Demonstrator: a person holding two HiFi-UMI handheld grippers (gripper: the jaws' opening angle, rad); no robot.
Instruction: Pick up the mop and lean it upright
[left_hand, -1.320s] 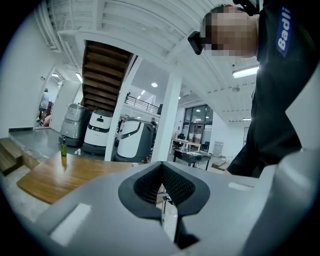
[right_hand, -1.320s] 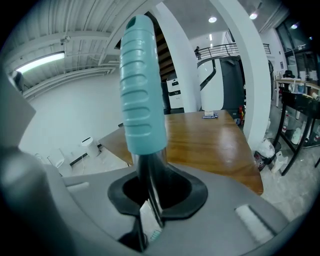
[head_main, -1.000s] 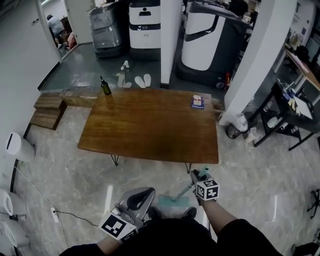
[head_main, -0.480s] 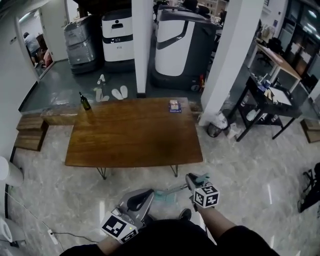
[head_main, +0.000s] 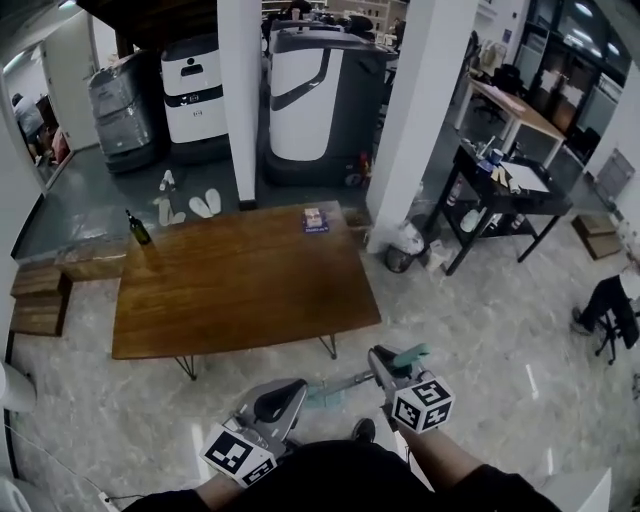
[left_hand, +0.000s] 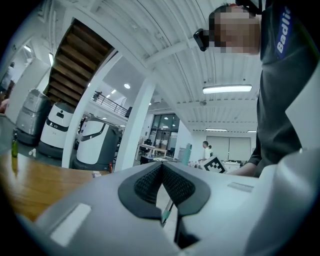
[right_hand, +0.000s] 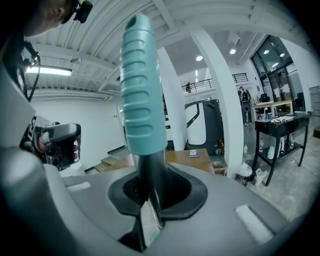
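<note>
The mop (right_hand: 143, 95) is clamped by the right gripper (right_hand: 150, 189), whose pads are closed on the dark pole (right_hand: 148, 172) just below the ribbed teal grip. The grip stands up above the fingers, close to upright with a slight tilt. In the head view the pole is seen running from those fingers leftward and downward to the pale green mop head (head_main: 319, 396), which lies low near the floor, just beside the fingertips of the left gripper (head_main: 281, 399). Whether the head touches the floor cannot be told. The left gripper's pads are pressed together with nothing held between them. Only a thin stretch of the pole shows beyond and below them. A wooden table (head_main: 240, 285) stands beyond both sets of fingertips, with a green bottle (head_main: 138, 229) at its far left corner.
</note>
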